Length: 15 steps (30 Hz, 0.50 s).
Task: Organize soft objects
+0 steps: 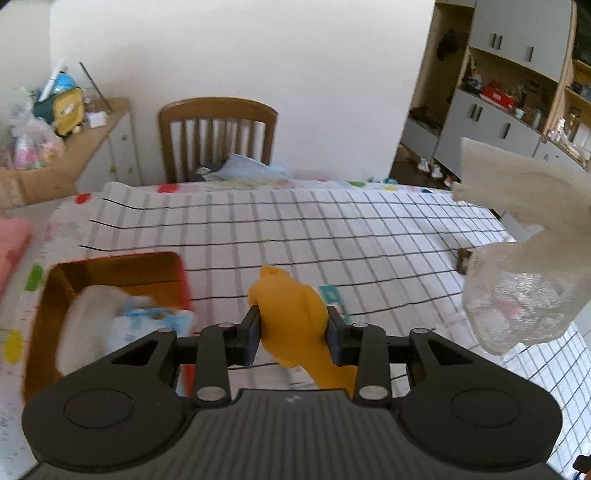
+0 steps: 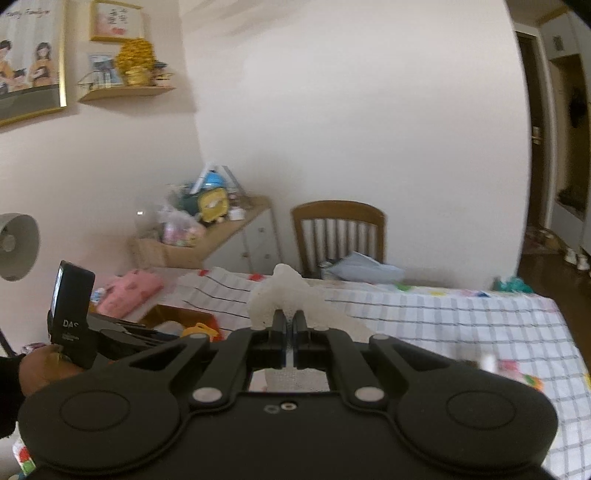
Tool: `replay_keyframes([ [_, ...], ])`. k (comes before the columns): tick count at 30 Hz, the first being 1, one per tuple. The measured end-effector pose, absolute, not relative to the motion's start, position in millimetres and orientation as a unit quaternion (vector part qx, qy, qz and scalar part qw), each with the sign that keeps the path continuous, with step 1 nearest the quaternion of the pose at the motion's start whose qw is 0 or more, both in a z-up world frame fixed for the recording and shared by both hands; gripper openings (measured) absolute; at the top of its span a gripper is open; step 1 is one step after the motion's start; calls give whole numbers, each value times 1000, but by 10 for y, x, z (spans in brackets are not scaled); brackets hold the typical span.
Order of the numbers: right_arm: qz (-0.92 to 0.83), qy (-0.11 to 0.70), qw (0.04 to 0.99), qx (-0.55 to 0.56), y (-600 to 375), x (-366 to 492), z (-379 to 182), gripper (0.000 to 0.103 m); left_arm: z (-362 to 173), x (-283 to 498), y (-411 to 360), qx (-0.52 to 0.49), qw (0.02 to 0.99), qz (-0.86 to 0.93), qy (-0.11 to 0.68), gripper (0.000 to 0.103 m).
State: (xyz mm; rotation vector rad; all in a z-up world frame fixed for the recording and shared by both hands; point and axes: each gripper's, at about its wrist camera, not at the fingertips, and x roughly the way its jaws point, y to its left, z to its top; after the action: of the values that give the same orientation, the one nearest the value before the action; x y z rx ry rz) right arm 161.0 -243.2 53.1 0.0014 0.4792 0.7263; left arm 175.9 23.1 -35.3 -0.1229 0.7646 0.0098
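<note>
Your left gripper (image 1: 291,328) is clamped on the yellow rubber toy (image 1: 291,314), just right of the orange bin (image 1: 59,280) — swing it over the rim before letting go. Your right gripper (image 2: 290,325) pinches the white mesh bag (image 2: 284,291), probably foam netting — keep it high.

Black upright device (image 2: 72,314) at left of right wrist view, held by hand: white letters "DAS" on lower face; smaller line beneath, too blurred to read.

Framed poster (image 2: 29,59) on wall, top left: cursive line along upper edge, looks like "Happy Family", uncertain.

Small framed picture (image 2: 117,20) above wall shelf: dark and red characters, illegible.

Left wrist view: no readable text; print on white-blue packet (image 1: 147,325) in orange box blurred.
</note>
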Motion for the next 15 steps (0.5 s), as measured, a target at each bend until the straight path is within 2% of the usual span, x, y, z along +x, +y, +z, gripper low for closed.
replay_keyframes([
  [15,459,214,862,-15,-1111,1693,680,3,-171,1435,1124,-53,929,62,362,35],
])
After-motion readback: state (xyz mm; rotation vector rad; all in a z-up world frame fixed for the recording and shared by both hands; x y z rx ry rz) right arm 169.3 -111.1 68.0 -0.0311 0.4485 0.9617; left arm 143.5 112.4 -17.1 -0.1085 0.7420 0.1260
